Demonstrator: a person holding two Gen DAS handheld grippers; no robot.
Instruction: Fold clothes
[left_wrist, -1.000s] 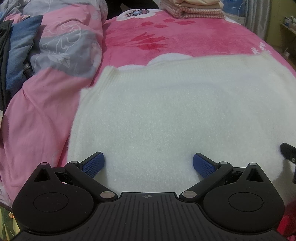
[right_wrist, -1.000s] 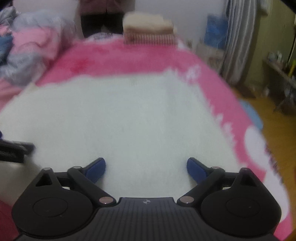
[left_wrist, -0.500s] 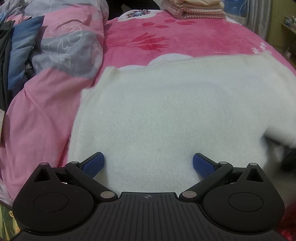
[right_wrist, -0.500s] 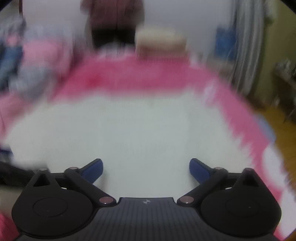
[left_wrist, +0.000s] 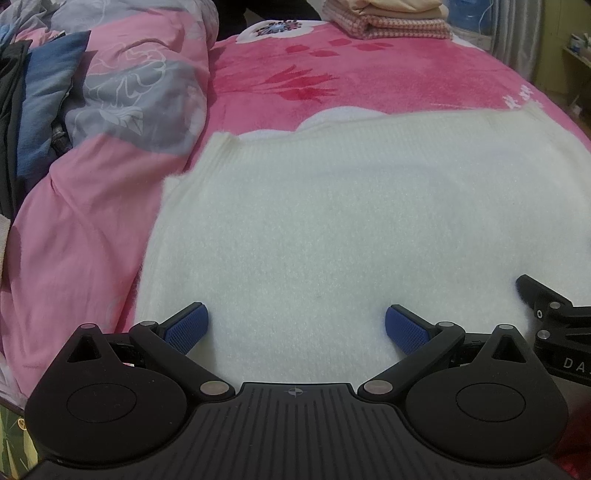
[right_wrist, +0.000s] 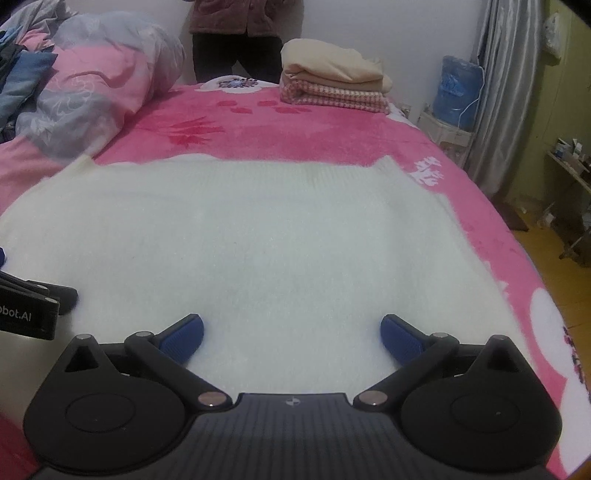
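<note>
White sweater (left_wrist: 351, 229) spread flat again across mid-frame after a brief lift at right edge. Left claw (left_wrist: 295, 326) and right claw (right_wrist: 291, 334) both wide, empty, poised for gripping near hem.

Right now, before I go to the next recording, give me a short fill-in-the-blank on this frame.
1. The white sweater lies spread on a ____ blanket.
2. Both the left gripper and the right gripper are ____.
3. The folded pile at the far end has a ____ item on top.

Missing words: pink; open; cream
</note>
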